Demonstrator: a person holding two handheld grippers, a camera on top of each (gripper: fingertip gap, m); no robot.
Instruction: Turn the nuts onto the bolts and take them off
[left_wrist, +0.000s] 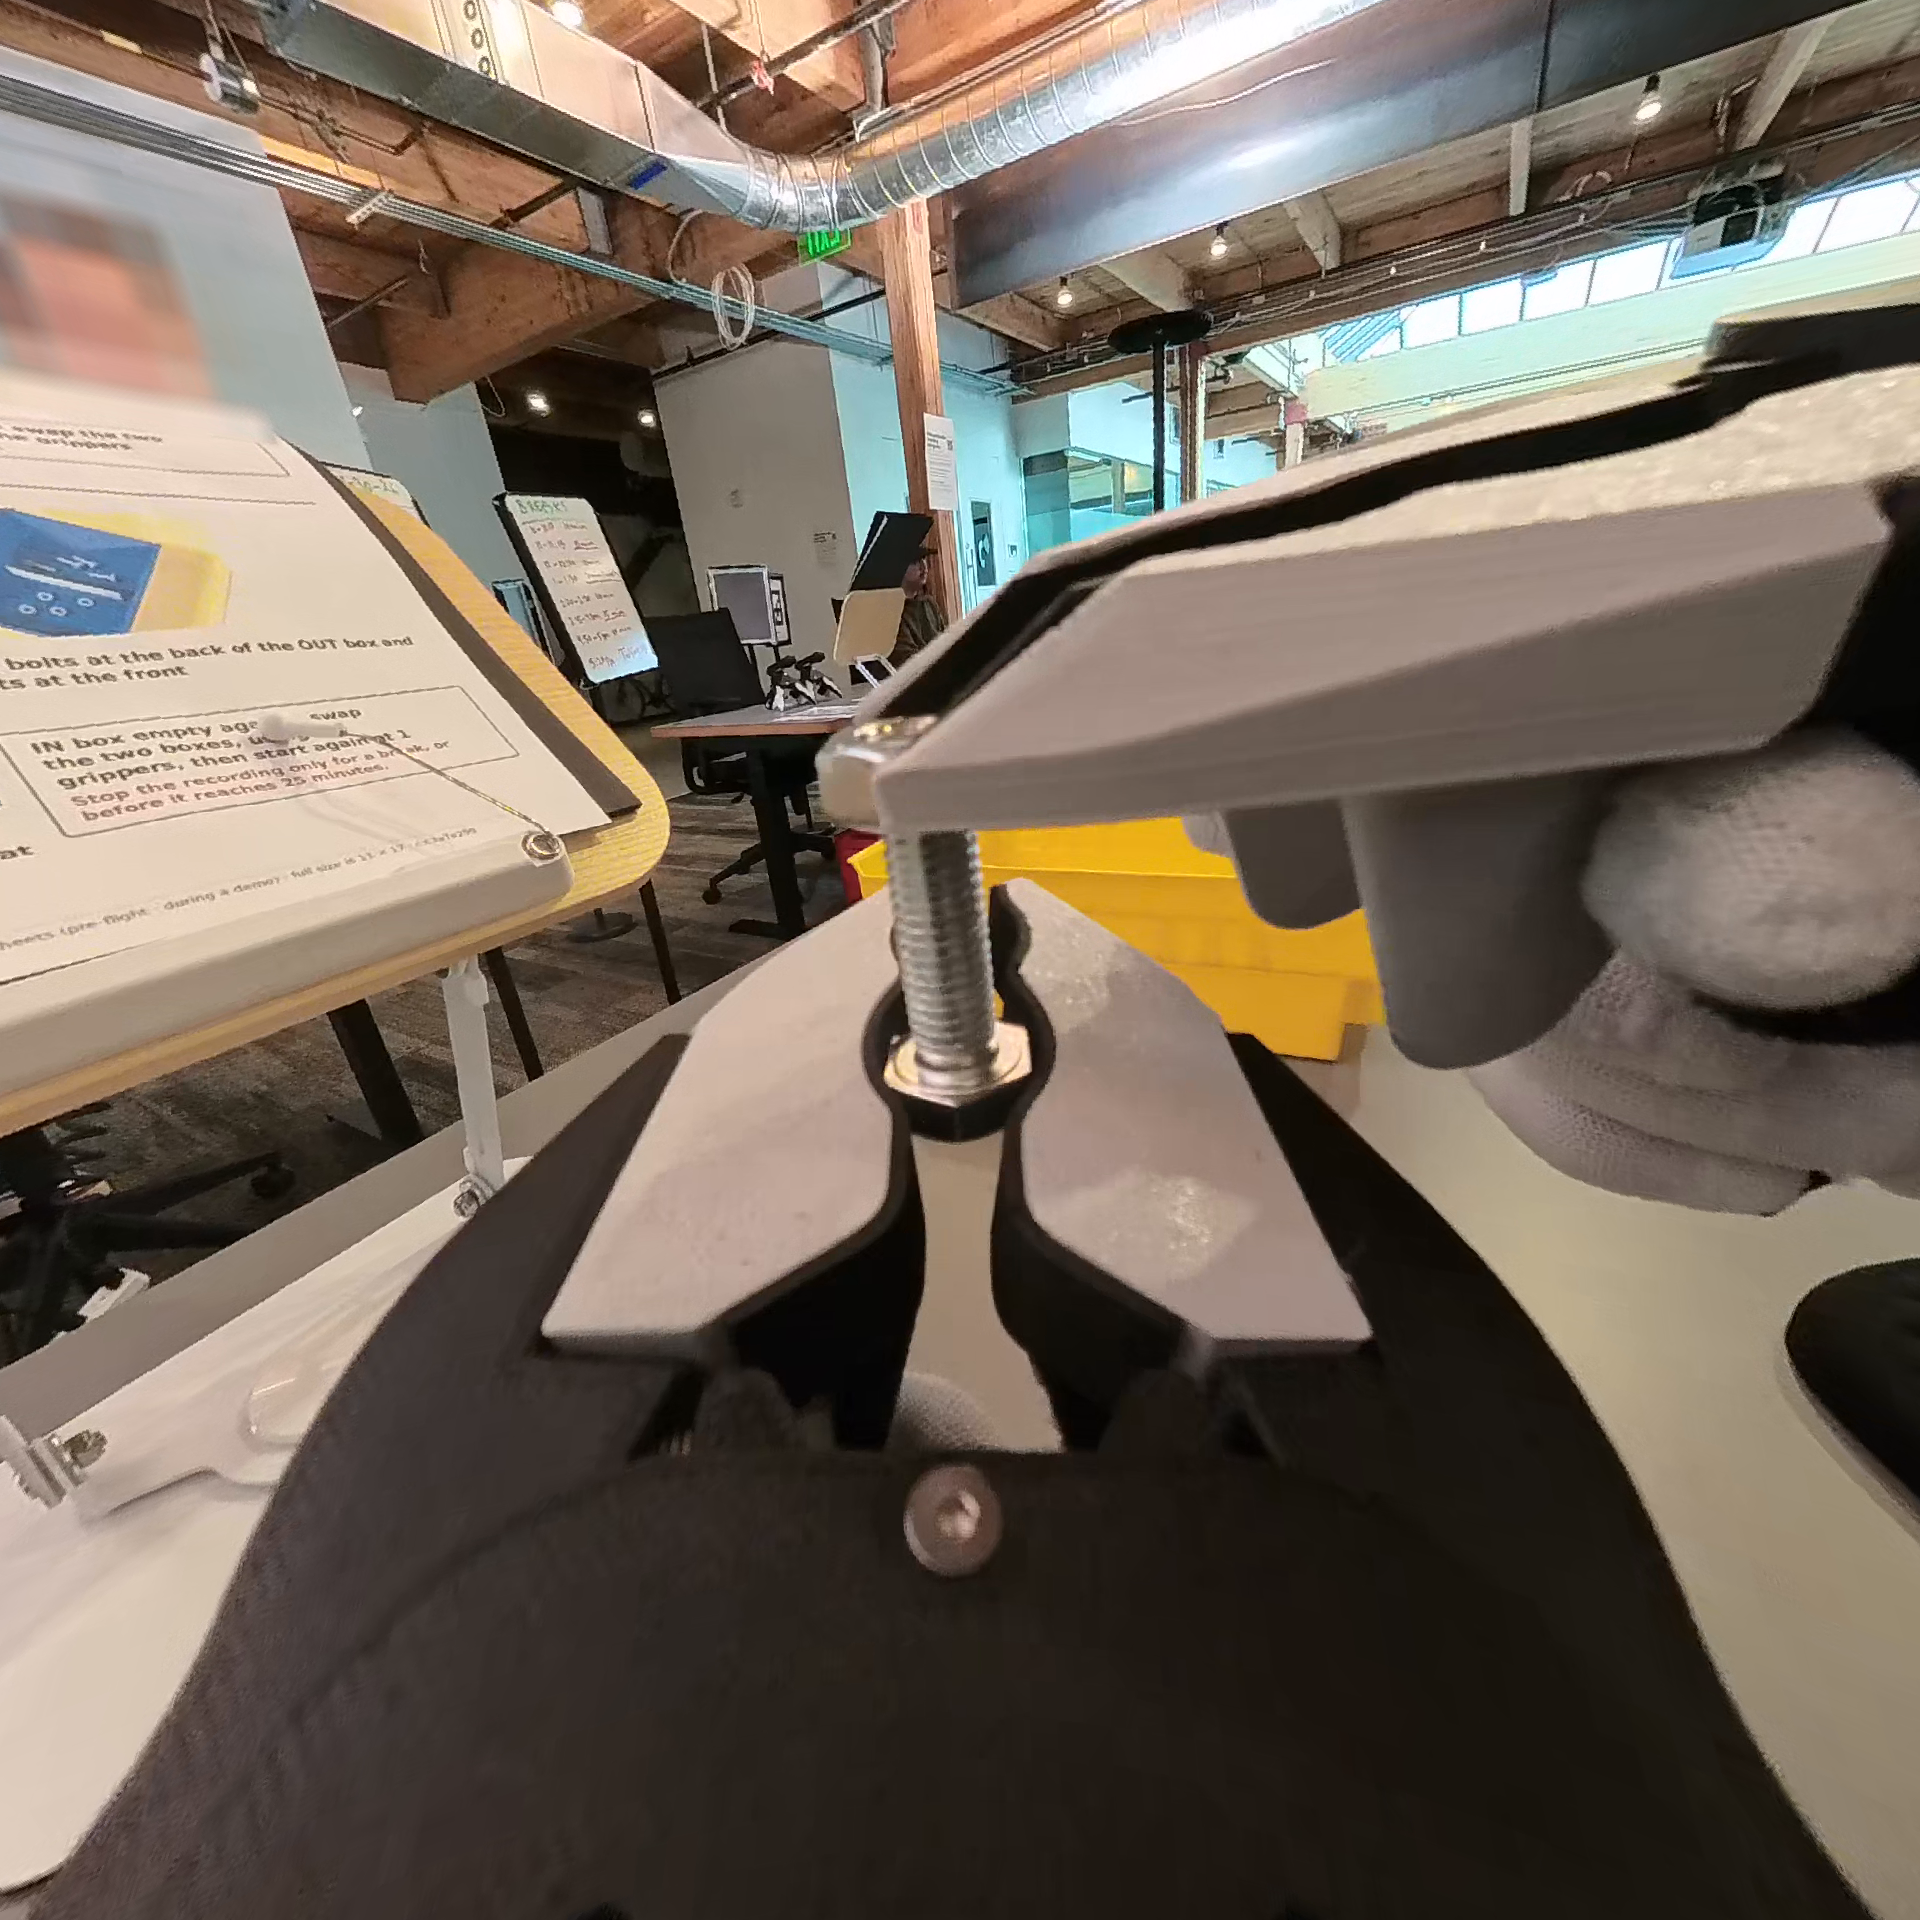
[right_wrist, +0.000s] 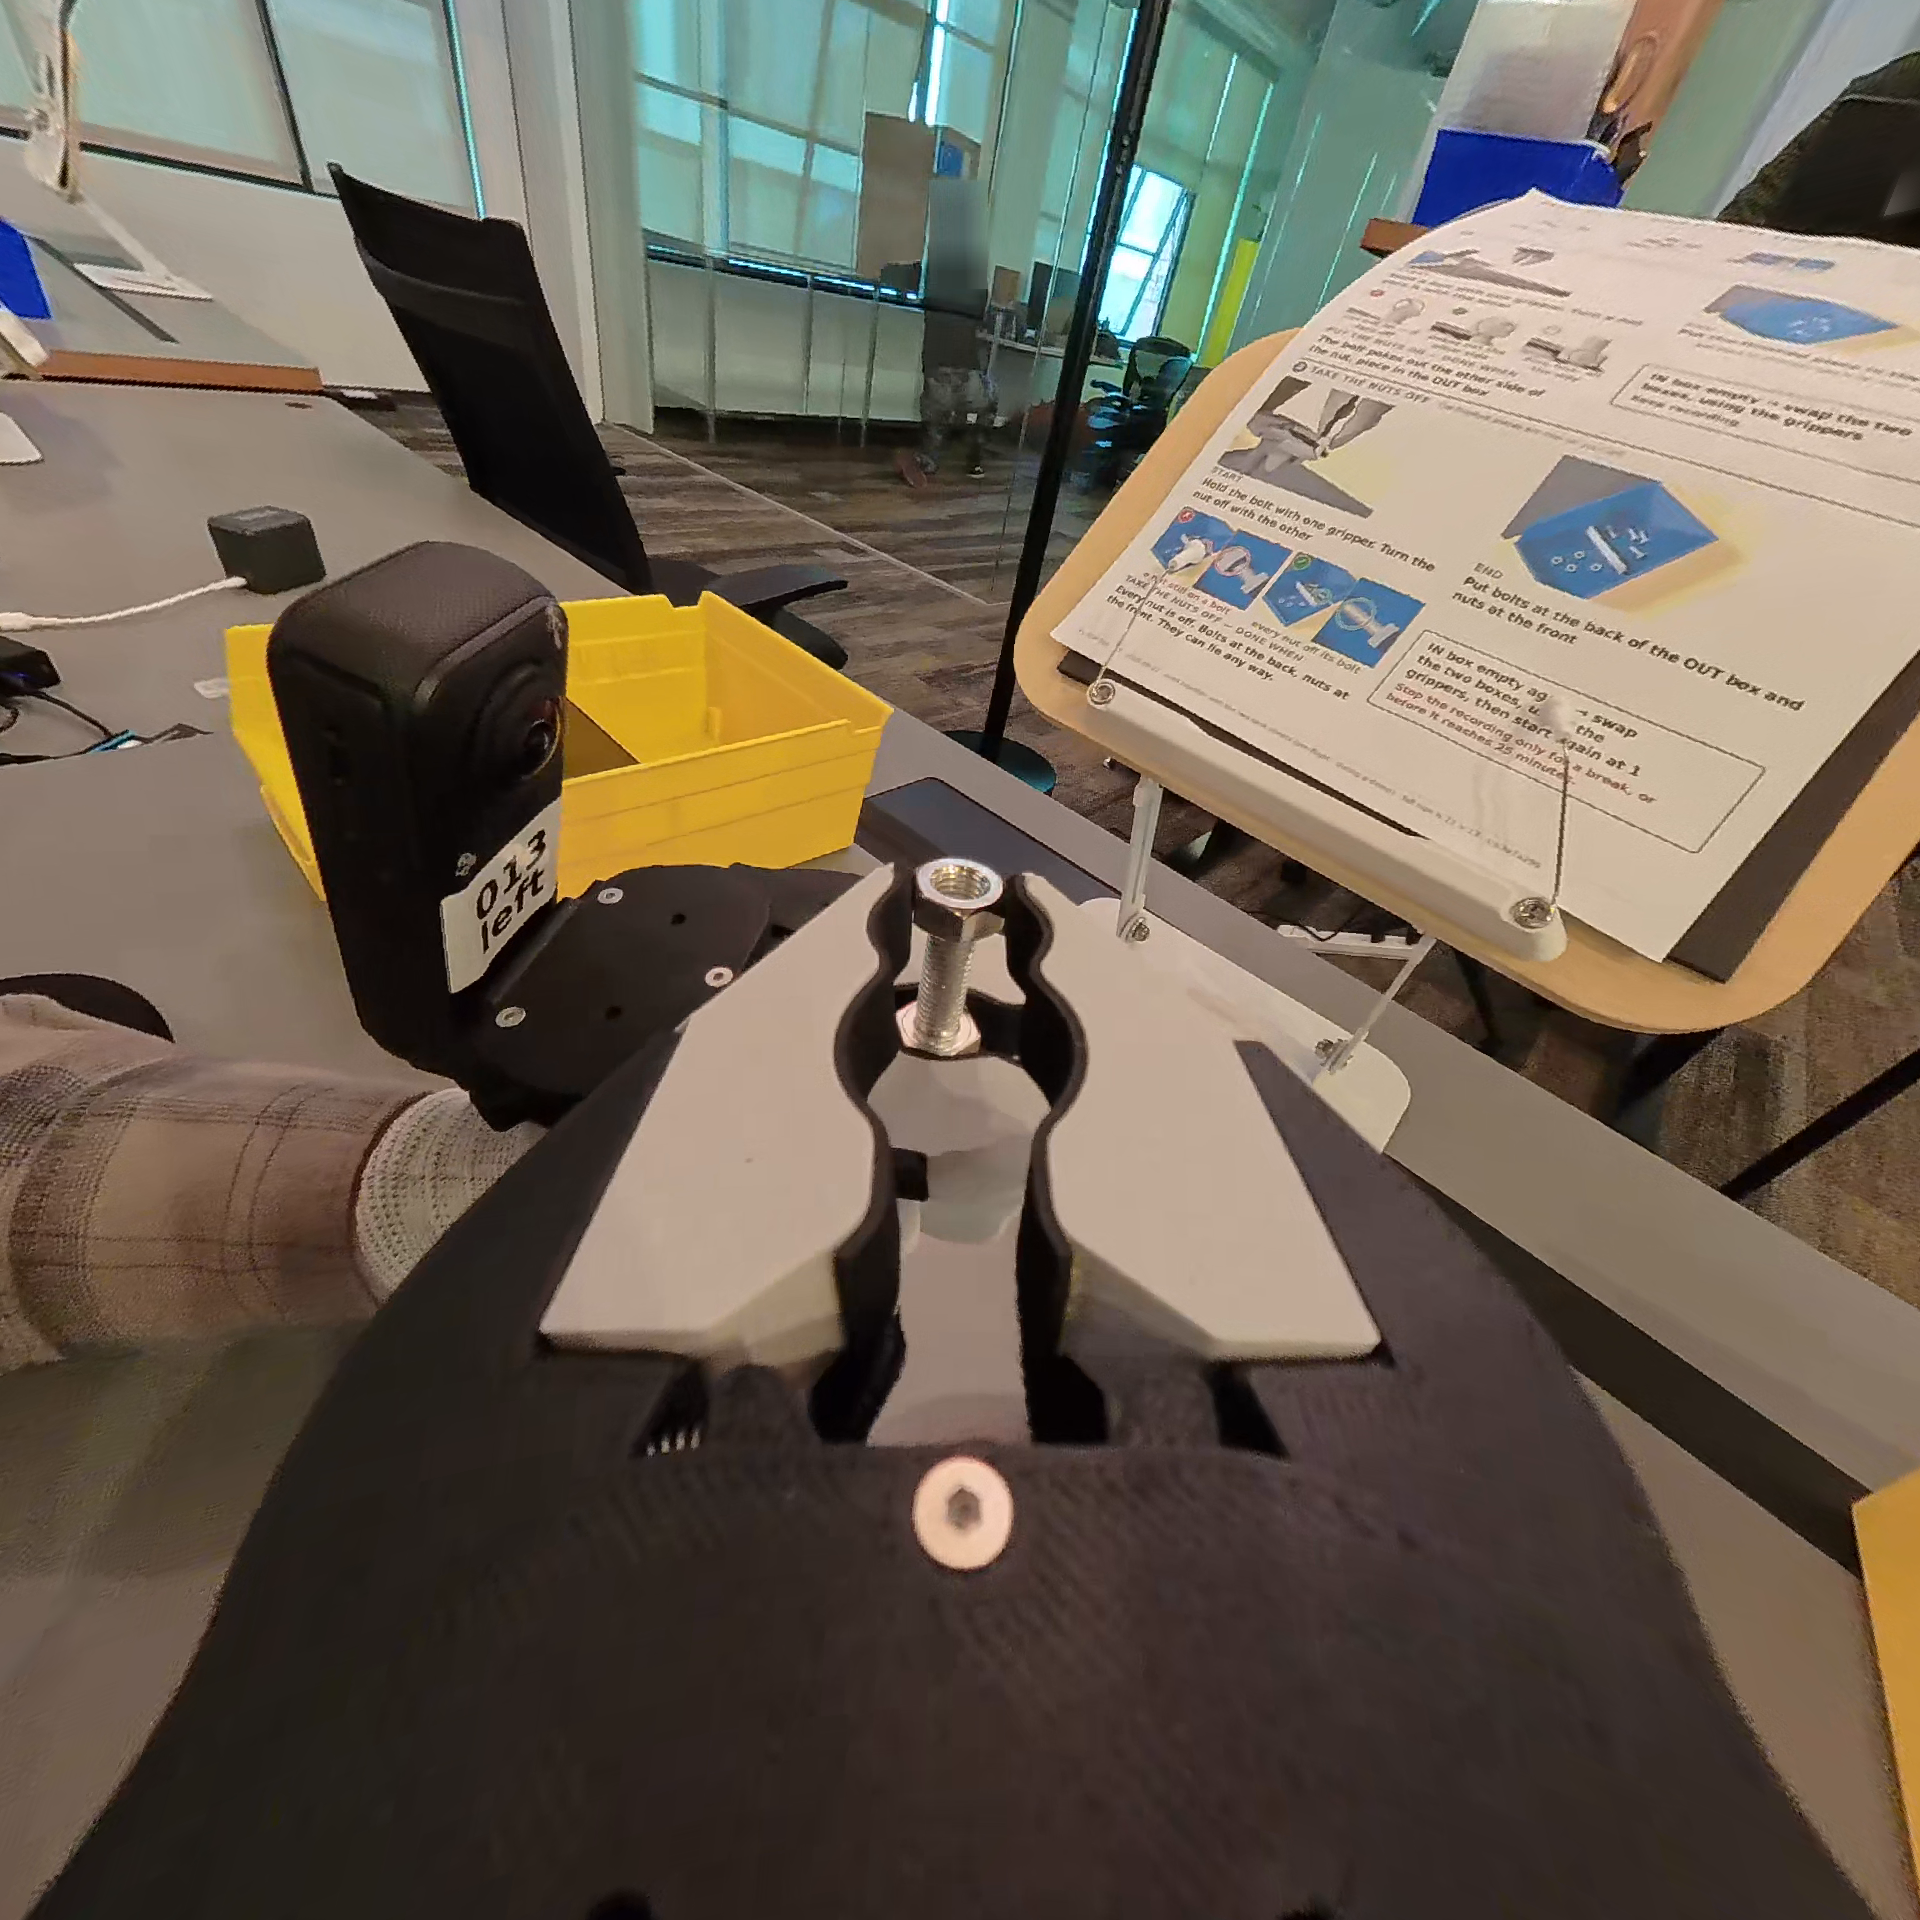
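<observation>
Currently | left gripper (left_wrist: 956, 1049) jaws clamp nut (left_wrist: 957, 1081) | right gripper (right_wrist: 956, 935) jaws clamp bolt (left_wrist: 940, 951) head | nut near bolt's far end, apparently barely engaged

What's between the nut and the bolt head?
Only bare bolt thread, seen in both wrist views. Left gripper holds the nut, right gripper the head.

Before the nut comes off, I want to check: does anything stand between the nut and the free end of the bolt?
Nothing visible does. The nut already sits at the free end of the bolt, inside the left hand-held gripper. The right hand-held gripper holds the head end.
</observation>
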